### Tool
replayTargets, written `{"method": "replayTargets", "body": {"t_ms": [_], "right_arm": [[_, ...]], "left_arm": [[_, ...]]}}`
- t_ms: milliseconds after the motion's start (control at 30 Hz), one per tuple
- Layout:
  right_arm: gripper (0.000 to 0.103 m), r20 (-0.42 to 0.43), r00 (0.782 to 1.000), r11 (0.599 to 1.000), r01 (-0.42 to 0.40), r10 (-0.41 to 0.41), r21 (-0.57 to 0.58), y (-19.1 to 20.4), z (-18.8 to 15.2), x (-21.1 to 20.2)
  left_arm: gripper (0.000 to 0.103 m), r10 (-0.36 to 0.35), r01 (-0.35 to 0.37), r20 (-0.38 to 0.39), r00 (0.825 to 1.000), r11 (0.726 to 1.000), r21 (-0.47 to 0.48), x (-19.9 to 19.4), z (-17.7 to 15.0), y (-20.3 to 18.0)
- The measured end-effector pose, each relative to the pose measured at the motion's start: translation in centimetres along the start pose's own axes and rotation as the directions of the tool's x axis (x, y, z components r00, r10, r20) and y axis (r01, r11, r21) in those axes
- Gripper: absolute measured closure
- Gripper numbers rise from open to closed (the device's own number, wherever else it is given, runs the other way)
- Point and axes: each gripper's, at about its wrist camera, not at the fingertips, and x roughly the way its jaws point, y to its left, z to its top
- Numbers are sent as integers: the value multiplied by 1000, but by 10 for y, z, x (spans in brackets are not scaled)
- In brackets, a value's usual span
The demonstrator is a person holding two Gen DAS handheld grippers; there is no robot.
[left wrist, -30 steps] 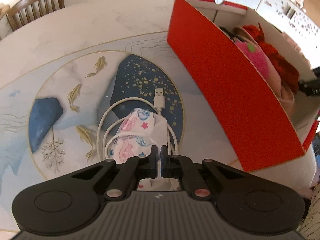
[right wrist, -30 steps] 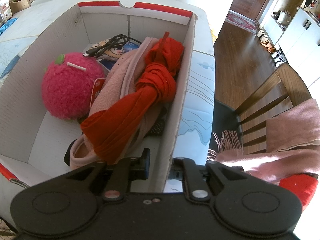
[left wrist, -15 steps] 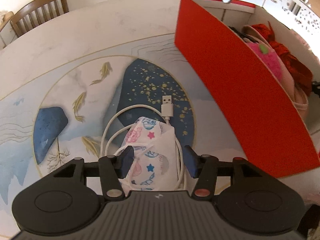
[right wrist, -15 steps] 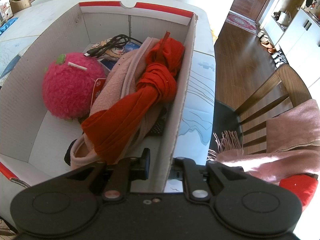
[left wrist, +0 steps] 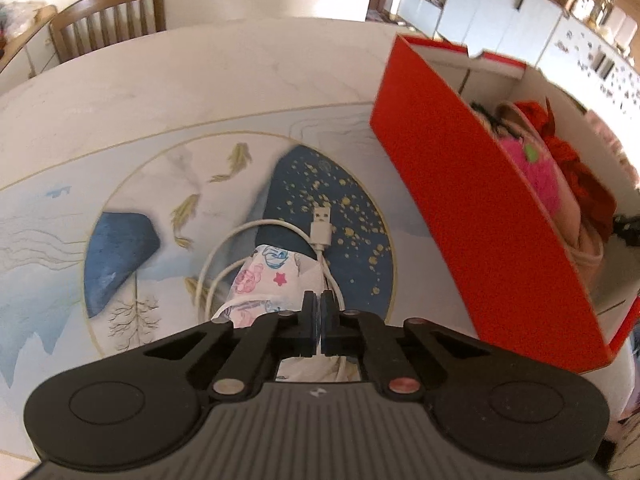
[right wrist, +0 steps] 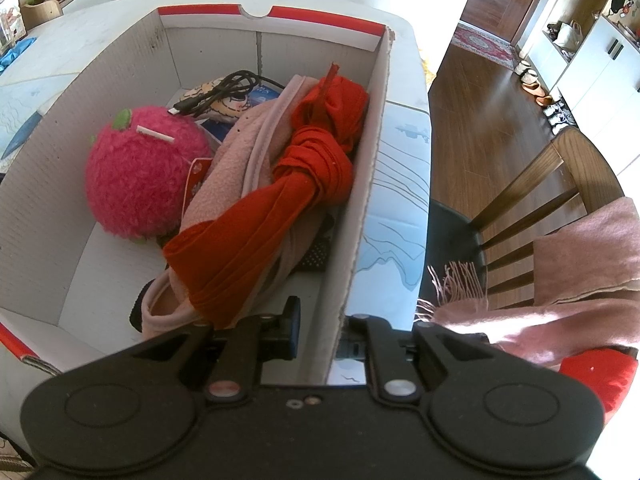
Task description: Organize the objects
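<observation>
White cupboards and a wooden chair are framing a round table printed with gold fish and a dark blue, gold-flecked patch. No brand or readable writing is showing on anything here; the only markings are cartoon figures and stars on a small patterned face mask.

That mask is lying left of the red box, with a white USB cable looping around it. The cable's plug is pointing away from the camera, its long axis running toward the far edge of the table, beside the box's red outer wall.

The left hand-held gripper is hanging over the near end of the mask with its jaws pressed together; the cable is passing just beside the fingertips, and whether any cable or cloth is pinched there cannot be told.

The right hand-held gripper is clamping the box's near right wall, one finger inside and one outside. Inside the box, a fuzzy pink ball is sitting left of a pink garment, a knotted red scarf and a black cable. Right of the box, a pink fringed shawl is draping over another chair.
</observation>
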Motion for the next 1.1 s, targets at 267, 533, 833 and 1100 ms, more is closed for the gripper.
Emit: {"method": "replayTargets", "body": {"t_ms": [267,533,833,1100], "right_arm": [[90,-1,1000,1000,0,0,1,1,0,0],[90,-3,1000,1000,4,-4,-1,2,1,0],[90,-2,1000,1000,4,-4,-1,2,2,0],[90,-1,1000,1000,4,-4,-3,2,3,-1]], "left_arm": [[103,-40,45,111,993,998,-42,-51,16,6],[103,-130,127,232,964,992,27,-99,46,-20],[103,-239,192,268,933,963,188,-112,87,-73],[103,-298,222,226,928,925,307,-85,113,-122]]}}
